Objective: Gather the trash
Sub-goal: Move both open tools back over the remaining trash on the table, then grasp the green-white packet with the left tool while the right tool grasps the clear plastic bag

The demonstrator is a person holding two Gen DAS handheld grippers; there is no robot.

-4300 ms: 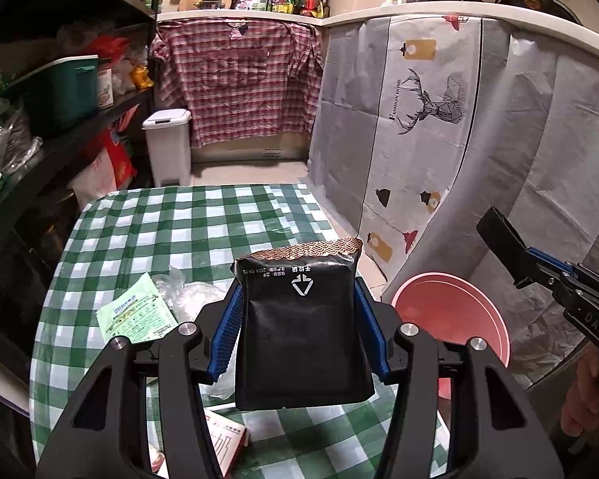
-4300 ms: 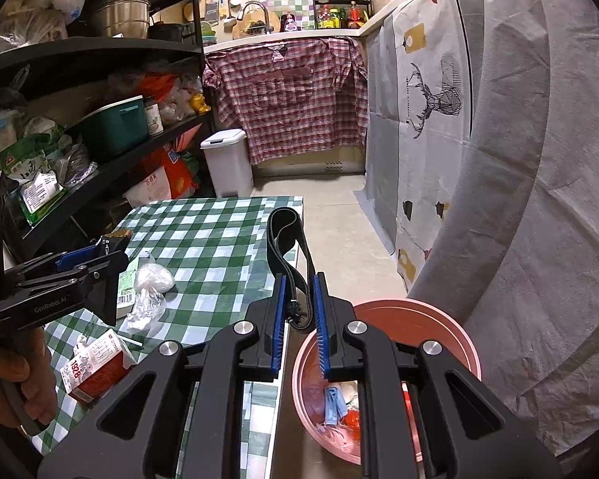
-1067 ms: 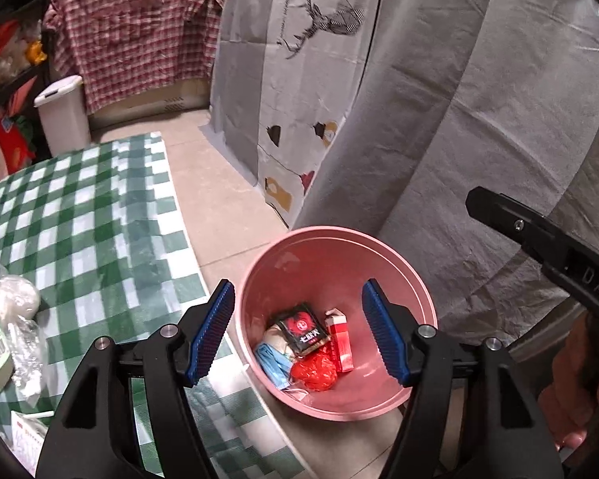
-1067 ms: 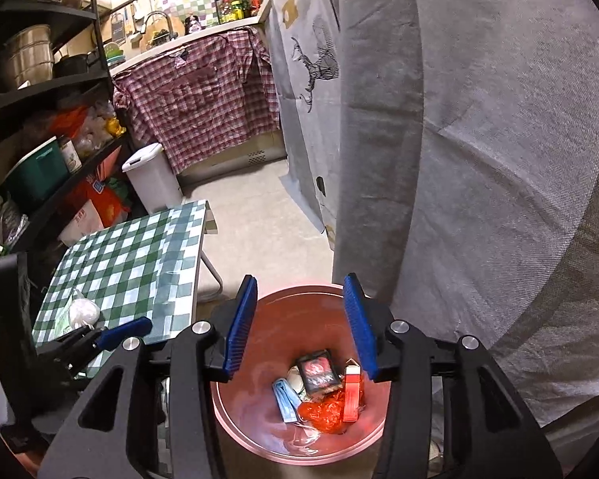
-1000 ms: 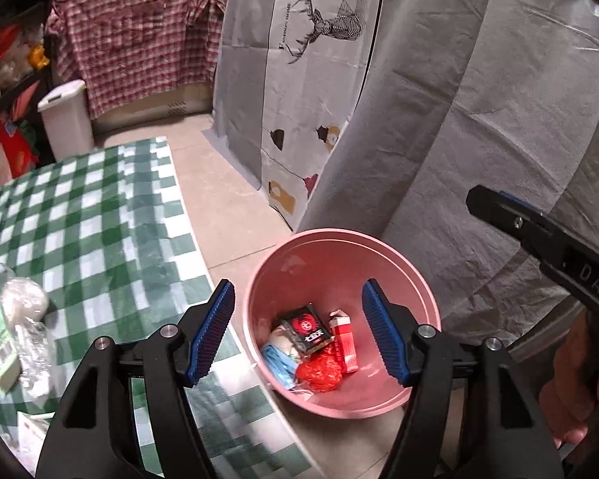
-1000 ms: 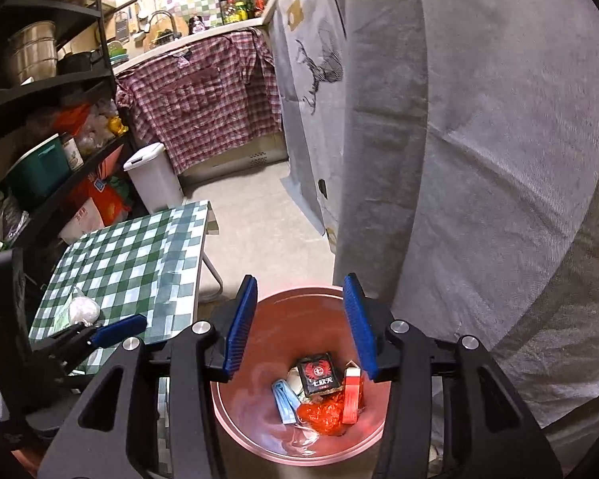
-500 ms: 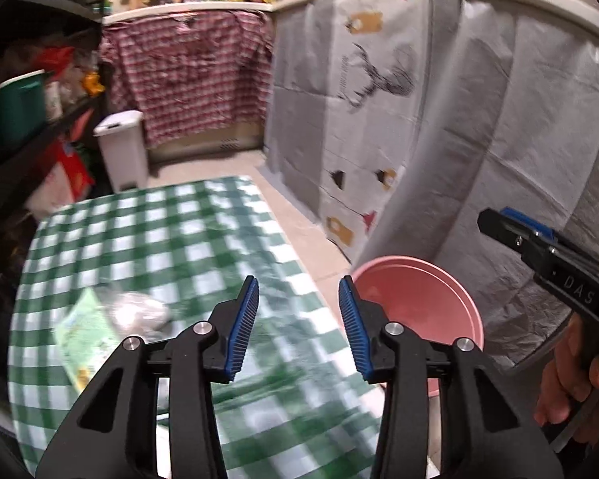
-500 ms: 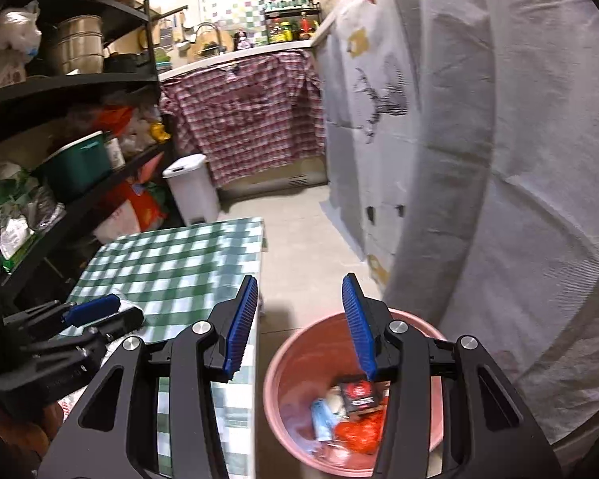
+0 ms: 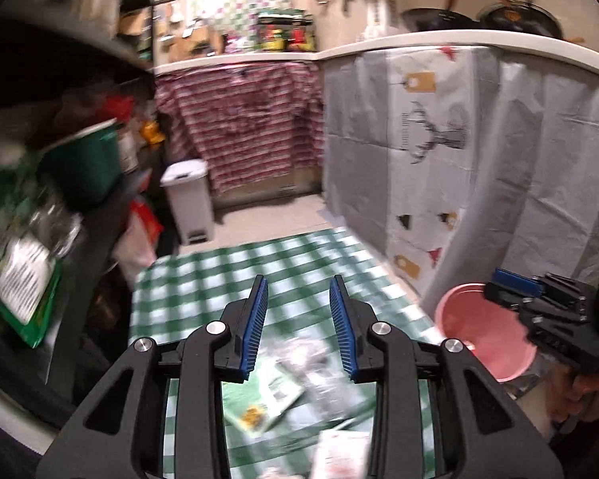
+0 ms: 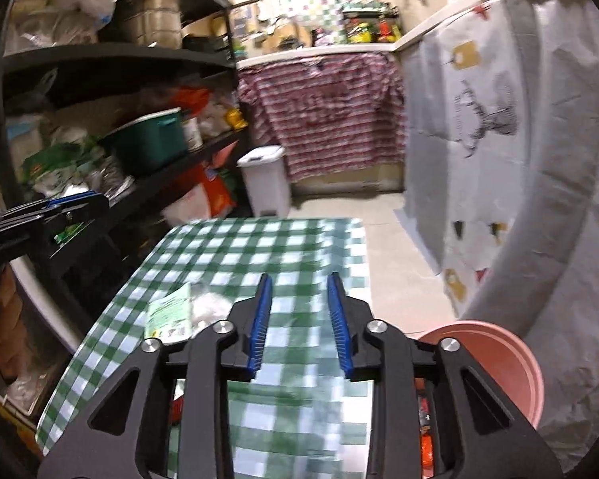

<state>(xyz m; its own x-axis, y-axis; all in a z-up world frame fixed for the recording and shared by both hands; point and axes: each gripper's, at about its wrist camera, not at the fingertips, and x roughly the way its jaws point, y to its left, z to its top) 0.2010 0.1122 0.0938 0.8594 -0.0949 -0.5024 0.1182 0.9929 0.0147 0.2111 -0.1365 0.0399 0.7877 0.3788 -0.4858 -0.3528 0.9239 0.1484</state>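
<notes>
My left gripper [image 9: 297, 325] and right gripper [image 10: 299, 321] had just been closing, empty and still parted. Both hung lower centre over the green-checked tablecloth [image 10: 259, 251]; the round pink plastic bin [image 9: 485, 331] stood lower right.

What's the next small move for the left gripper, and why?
Probably lower the left gripper onto the green leaflet on the checked table, opening its jaws wider first. They have just been closing and hold nothing, and the leaflet and clear wrapper beside it are not yet in the pink bin.

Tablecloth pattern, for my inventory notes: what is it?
Green and white checks on the tablecloth, clearest in the right wrist view.
</notes>
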